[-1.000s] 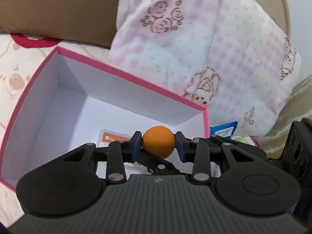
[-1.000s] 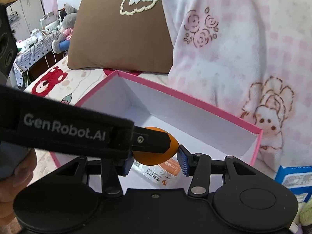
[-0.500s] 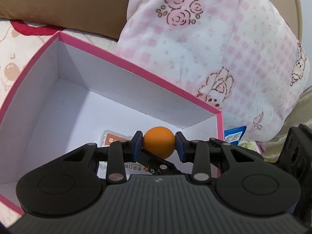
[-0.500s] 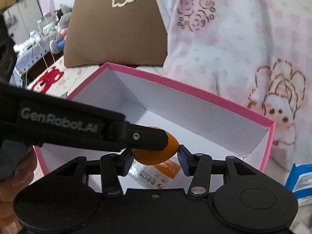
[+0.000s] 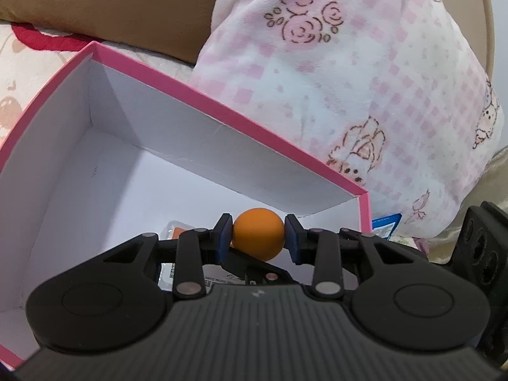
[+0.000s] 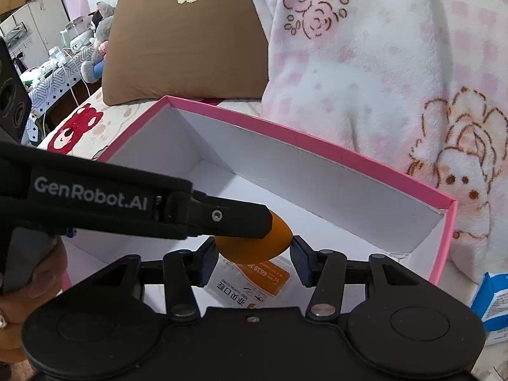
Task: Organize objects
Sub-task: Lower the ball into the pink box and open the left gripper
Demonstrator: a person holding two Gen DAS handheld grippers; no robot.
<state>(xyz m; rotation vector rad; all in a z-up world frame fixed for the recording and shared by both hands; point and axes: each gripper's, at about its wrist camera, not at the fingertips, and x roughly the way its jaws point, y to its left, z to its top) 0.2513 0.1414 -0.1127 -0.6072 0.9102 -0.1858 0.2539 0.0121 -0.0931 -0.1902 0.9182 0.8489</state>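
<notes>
Right wrist view: left gripper (image 6: 273, 225) clamps the orange ball (image 6: 254, 244) over the pink box's (image 6: 317, 141) near right corner, half-hiding a sachet (image 6: 254, 281), while right gripper's (image 6: 254, 257) just-widening jaws flank it, contact unclear.

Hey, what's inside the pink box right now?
On the pink box's white floor lies an orange-and-white packet; the left gripper holds an orange ball above it. The grippers hide the near floor.

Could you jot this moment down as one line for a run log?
left gripper: shut on orange ball | right gripper: open, jaws just widening beside ball | pink box: below | packet: inside box
</notes>
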